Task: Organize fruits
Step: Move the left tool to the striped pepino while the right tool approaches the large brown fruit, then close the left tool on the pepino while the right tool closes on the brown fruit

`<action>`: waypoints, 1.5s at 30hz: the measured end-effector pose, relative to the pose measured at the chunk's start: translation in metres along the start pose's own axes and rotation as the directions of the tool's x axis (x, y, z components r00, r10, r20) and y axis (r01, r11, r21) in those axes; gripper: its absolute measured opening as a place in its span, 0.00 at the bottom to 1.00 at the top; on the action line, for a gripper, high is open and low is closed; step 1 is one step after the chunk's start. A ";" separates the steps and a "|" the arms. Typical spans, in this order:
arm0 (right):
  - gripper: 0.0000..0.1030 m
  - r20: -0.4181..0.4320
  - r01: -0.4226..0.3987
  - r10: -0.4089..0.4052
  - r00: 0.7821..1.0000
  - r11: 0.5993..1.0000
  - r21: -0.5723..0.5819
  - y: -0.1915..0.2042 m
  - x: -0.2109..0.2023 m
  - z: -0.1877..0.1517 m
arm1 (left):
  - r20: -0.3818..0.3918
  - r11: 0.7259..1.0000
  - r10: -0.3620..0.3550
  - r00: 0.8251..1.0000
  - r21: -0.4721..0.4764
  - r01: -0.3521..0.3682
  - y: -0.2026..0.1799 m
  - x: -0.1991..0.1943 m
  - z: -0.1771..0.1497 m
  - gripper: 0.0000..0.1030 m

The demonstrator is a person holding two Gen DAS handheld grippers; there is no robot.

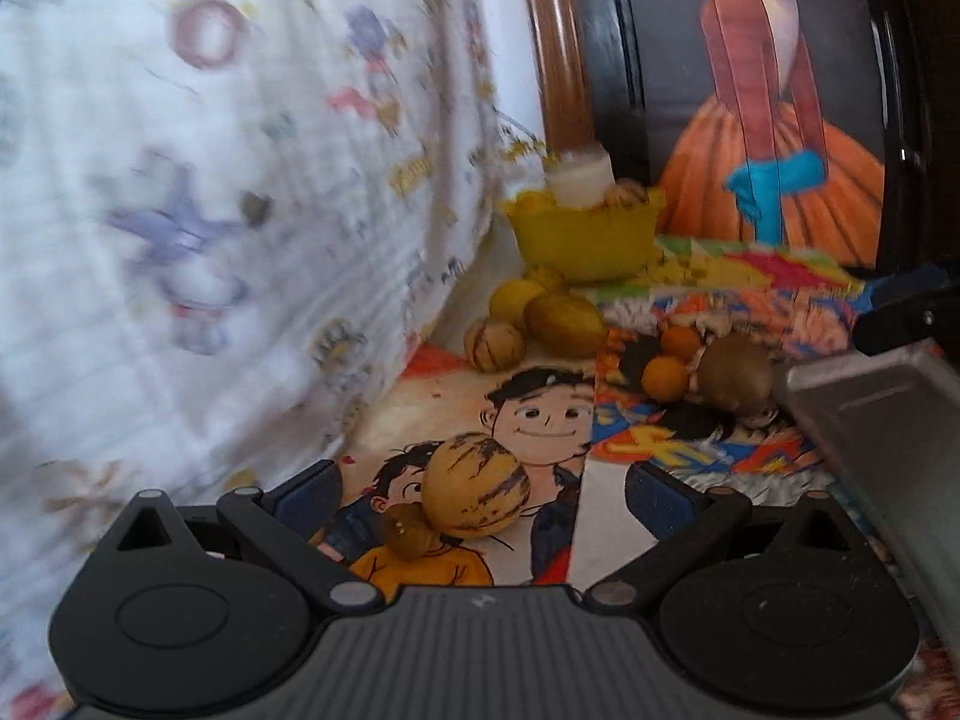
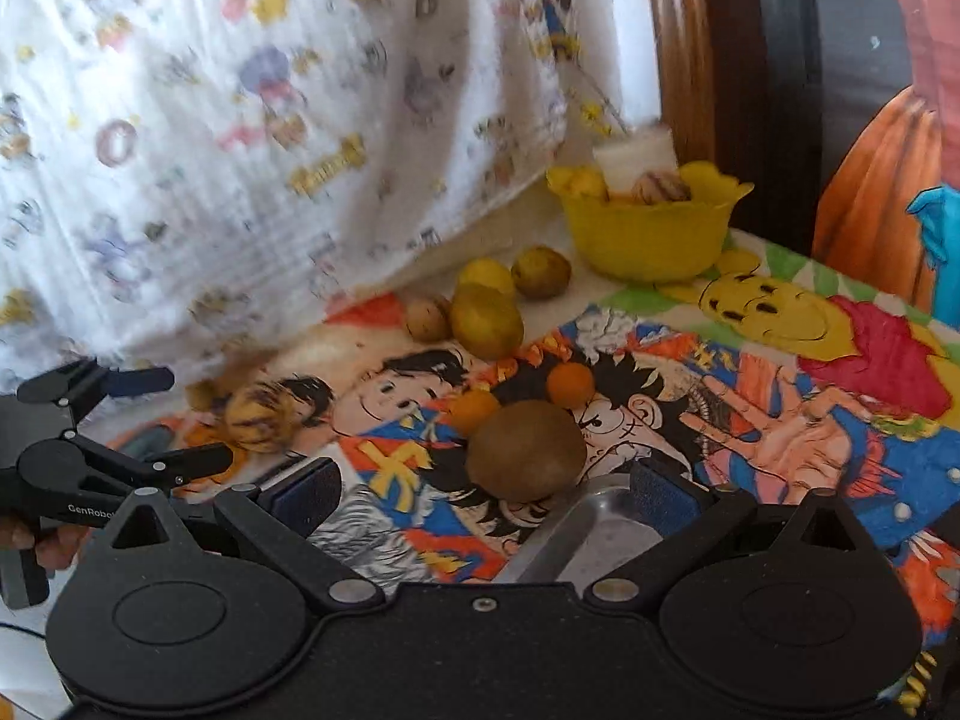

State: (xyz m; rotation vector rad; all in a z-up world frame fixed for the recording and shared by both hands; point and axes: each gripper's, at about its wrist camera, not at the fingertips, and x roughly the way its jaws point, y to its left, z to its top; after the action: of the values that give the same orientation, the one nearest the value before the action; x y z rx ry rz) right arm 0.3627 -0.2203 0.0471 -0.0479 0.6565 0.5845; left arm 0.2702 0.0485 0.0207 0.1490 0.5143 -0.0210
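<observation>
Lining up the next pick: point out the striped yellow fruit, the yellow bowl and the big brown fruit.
striped yellow fruit (image 1: pixel 477 489): left wrist view, middle of its skin.
yellow bowl (image 2: pixel 648 240): right wrist view, front wall.
big brown fruit (image 2: pixel 525 450): right wrist view, middle of its top.

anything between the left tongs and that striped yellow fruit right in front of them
Nothing visible. The striped yellow fruit lies on the cartoon-print cloth just ahead of the open left tongs, roughly centred between the fingers. A small amber fruit sits against its near left side and might get nudged.

Yellow bowl (image 2: pixel 648 234) upright w/ fruit; 4 yellowish fruits (image 2: pixel 486 319) just left-front; brown kiwi (image 2: pixel 527 451), 2 oranges (image 2: pixel 570 385) nearer.
</observation>
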 end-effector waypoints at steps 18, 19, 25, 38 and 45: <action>0.91 -0.118 0.054 -0.073 0.990 0.986 -0.156 0.013 0.097 0.008 | -0.127 0.997 -0.034 0.991 0.059 0.042 0.006 0.066 -0.001 0.84; 0.91 -0.123 0.055 -0.073 0.990 0.988 -0.147 0.012 0.099 0.007 | -0.133 0.997 -0.035 0.991 0.060 0.043 0.006 0.068 0.000 0.83; 0.83 -0.123 0.095 -0.115 0.986 0.983 -0.158 0.013 0.107 0.001 | -0.155 0.997 -0.014 0.988 0.077 0.027 0.001 0.074 0.000 0.69; 0.66 -0.066 0.152 -0.164 0.984 0.975 -0.164 0.015 0.107 -0.001 | -0.141 0.996 0.046 0.989 0.085 -0.035 -0.009 0.079 0.003 0.55; 0.65 -0.072 0.100 -0.115 0.991 0.978 -0.183 0.028 0.104 -0.004 | -0.146 0.998 -0.001 0.989 0.068 0.011 -0.023 0.076 0.006 0.55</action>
State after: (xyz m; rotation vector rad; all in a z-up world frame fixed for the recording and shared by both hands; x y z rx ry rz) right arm 0.4121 -0.1461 -0.0135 -0.2753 0.6760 0.5377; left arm 0.3381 0.0261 -0.0143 0.2173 0.6610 -0.0341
